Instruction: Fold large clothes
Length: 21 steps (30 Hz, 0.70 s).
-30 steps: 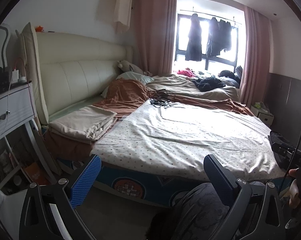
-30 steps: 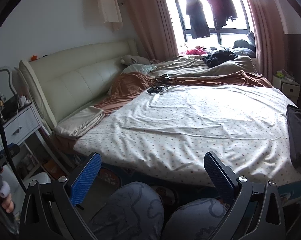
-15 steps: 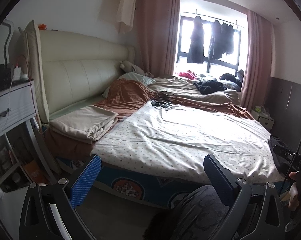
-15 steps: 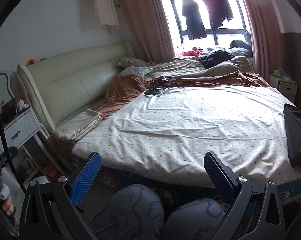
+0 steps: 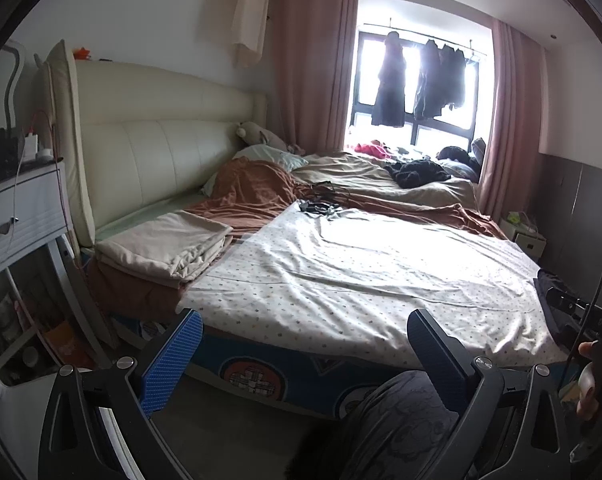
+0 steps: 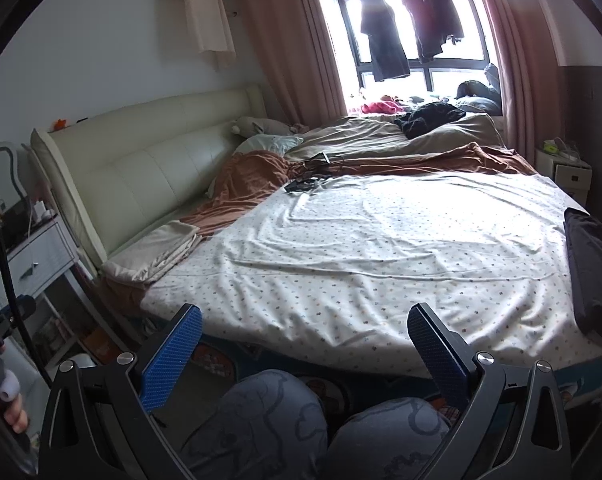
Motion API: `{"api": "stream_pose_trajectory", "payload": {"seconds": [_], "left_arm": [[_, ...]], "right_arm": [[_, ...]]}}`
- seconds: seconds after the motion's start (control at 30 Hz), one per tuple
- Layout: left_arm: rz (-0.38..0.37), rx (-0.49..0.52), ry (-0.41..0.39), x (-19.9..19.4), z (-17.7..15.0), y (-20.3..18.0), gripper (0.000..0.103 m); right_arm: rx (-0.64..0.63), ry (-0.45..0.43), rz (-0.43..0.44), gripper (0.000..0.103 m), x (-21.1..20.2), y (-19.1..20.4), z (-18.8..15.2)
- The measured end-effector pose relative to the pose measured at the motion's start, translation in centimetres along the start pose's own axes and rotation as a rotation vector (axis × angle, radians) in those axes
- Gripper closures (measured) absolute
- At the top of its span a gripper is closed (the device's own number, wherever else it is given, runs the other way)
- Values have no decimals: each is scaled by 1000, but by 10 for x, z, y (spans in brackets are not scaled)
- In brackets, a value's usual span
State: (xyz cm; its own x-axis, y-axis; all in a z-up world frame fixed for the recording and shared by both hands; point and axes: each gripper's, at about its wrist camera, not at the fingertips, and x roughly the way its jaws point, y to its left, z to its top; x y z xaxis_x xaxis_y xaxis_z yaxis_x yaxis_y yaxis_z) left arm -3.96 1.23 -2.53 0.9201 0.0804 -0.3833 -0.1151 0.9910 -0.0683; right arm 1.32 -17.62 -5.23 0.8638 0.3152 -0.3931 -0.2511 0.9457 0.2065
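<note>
Both views have crept nearer the bed (image 6: 381,240), its spotted sheet spread flat. One beige bundle (image 5: 161,248) already lies folded; a dark garment (image 6: 593,264), possibly next, waits at the bed's right edge. Left claw (image 5: 305,344) and right claw (image 6: 305,344) gape wide, empty.
</note>
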Motion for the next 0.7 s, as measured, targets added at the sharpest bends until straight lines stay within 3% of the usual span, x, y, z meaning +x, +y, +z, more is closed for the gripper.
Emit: {"api": "stream_pose_trajectory", "payload": {"seconds": [0.7], "left_arm": [[-25,14,-6,6,-4,-7,0]], "right_arm": [[-14,-9,-40,0,-2,4,1]]}}
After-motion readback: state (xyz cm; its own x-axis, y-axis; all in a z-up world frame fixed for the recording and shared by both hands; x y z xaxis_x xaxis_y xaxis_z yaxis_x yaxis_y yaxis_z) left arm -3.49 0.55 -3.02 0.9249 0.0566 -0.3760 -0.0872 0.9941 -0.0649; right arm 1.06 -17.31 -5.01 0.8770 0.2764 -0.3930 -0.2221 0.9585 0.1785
